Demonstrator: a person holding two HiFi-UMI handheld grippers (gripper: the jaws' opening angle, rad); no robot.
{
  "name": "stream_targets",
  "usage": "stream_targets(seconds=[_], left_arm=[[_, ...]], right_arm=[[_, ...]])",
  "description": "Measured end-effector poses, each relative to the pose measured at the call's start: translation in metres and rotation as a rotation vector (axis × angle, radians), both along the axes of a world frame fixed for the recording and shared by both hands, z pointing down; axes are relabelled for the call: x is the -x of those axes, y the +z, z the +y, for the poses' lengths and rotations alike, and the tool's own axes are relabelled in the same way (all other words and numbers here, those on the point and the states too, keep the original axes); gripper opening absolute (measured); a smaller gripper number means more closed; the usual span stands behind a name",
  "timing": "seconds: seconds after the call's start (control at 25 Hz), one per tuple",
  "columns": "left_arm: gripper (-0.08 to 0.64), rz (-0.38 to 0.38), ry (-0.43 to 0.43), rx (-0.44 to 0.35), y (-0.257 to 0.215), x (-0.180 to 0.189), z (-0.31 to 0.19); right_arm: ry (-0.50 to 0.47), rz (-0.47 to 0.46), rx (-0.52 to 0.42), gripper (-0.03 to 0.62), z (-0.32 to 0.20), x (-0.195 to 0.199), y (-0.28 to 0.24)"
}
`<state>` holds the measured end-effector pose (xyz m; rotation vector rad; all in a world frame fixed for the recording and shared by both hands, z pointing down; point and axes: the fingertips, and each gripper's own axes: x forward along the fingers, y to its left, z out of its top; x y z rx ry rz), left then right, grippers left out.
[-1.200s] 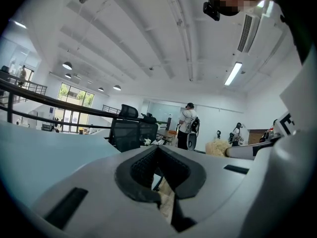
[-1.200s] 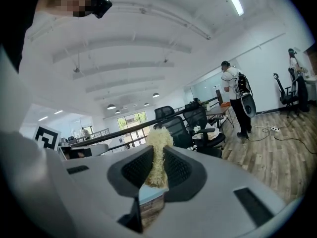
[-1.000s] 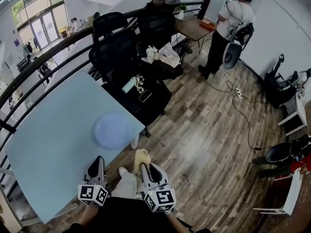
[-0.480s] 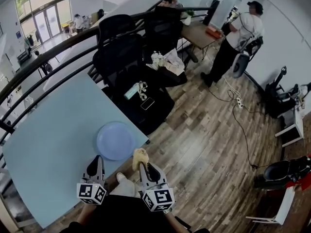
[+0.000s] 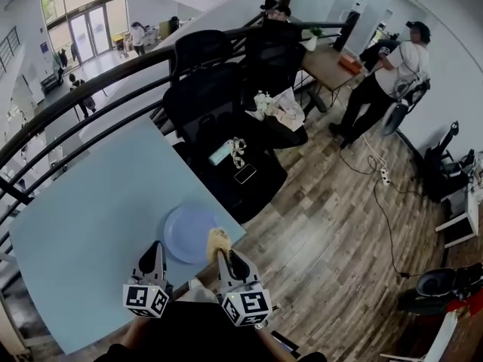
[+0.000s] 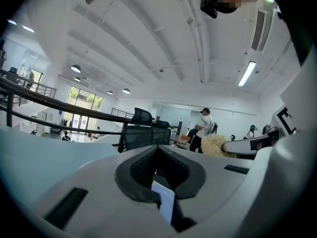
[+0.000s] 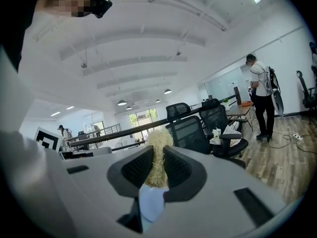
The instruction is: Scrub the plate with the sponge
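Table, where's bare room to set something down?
The table is bare from the plate leftward to the railing. Crowded only at the near corner: plate, left claw, right claw gripping the sponge.

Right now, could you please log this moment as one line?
right hand-held gripper: shut on sponge | left hand-held gripper: shut, empty | sponge: by plate's rim, contact unclear | plate: on table

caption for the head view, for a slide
Right gripper holds the sponge at the edge of the blue plate; left gripper shut, empty.
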<state>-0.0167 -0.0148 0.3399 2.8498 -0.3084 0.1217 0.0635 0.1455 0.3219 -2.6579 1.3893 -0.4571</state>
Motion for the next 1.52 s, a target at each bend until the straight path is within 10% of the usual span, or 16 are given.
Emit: stream_targets(seconds=[1.52], left_arm=[[0.003, -0.071, -0.765, 0.045, 0.032, 0.030, -0.020]], right_arm=[[-0.769, -0.045, 0.027, 0.065, -0.131, -0.067, 0.025]])
